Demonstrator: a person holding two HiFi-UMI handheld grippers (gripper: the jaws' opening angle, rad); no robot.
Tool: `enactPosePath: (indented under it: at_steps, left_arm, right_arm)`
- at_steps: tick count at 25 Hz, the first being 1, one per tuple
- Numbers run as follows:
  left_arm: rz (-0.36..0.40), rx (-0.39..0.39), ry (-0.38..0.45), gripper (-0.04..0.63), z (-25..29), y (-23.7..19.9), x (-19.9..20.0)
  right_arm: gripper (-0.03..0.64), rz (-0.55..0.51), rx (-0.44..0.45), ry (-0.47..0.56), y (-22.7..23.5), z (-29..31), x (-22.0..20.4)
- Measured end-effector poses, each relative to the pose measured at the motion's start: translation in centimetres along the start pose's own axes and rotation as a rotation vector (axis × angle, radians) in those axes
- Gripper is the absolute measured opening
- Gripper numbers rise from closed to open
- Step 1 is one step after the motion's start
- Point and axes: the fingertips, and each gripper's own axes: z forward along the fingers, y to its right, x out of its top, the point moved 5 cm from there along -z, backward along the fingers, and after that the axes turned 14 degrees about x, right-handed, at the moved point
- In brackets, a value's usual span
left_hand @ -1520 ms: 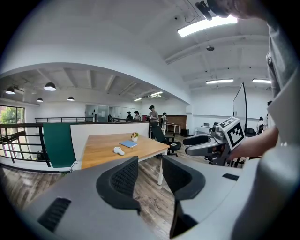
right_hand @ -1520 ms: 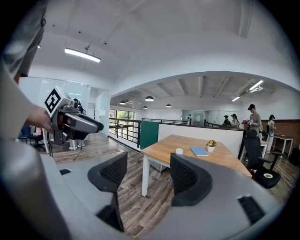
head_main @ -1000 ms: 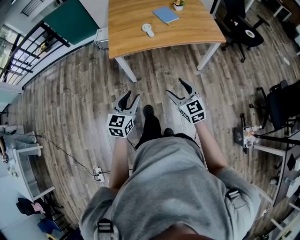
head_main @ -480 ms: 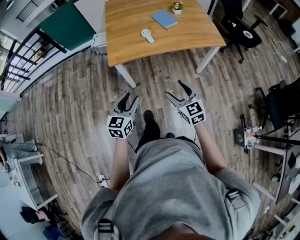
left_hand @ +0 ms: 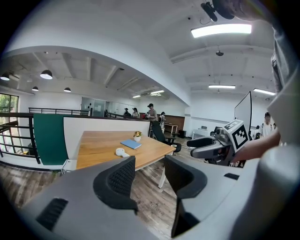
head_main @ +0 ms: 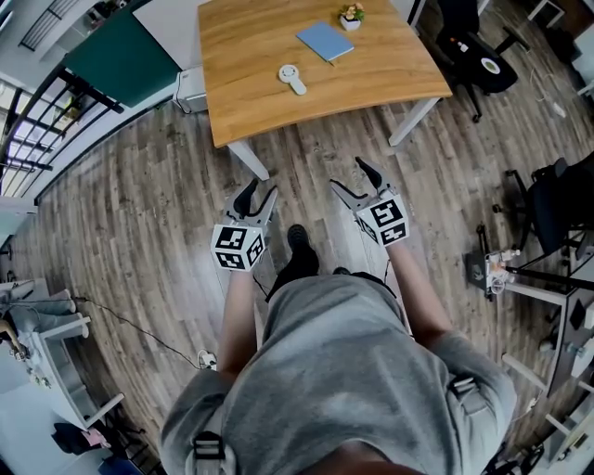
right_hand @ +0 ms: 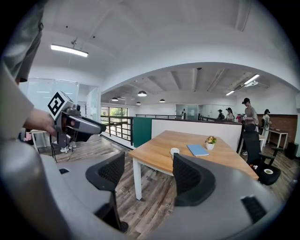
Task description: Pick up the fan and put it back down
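The fan (head_main: 291, 78) is a small white hand-held one lying flat on the wooden table (head_main: 241, 102), also seen as the fan (left_hand: 121, 152) and the fan (right_hand: 174, 151) in the two gripper views. Both grippers are held over the wood floor, well short of the table's near edge. My left gripper (head_main: 261, 190) points at the table and its jaws are opening, with nothing between them (left_hand: 149, 164). My right gripper (head_main: 349, 174) is open and empty too (right_hand: 149, 159).
A blue notebook (head_main: 325, 41) and a small potted plant (head_main: 351, 14) lie beyond the fan. White table legs (head_main: 251, 160) stand ahead. A black office chair (head_main: 478, 60) is at the right, a green panel (head_main: 121, 57) at the left, a cable with power strip (head_main: 206, 357) on the floor.
The person has walked forward: the table sits lower and nearer in the head view, and both grippers have come closer to its near edge.
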Motion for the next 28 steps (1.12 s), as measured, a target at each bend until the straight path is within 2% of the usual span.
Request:
enactPosePath:
  at_steps: [10, 17, 28]
  left_arm:
    - [0.016, -0.038, -0.034, 0.201, 5.2, -4.4, 1.4]
    - [0.062, -0.086, -0.036, 0.201, 8.0, -6.5, 2.7]
    - [0.054, -0.128, -0.044, 0.201, 11.6, -9.9, 3.0]
  right_arm:
    - [0.333, 0.043, -0.033, -0.003, 3.3, 5.4, 1.3]
    - [0.331, 0.042, -0.053, -0.017, 4.5, 8.7, 2.3]
    - [0.33, 0.058, -0.087, -0.025, 5.8, 13.6, 3.4]
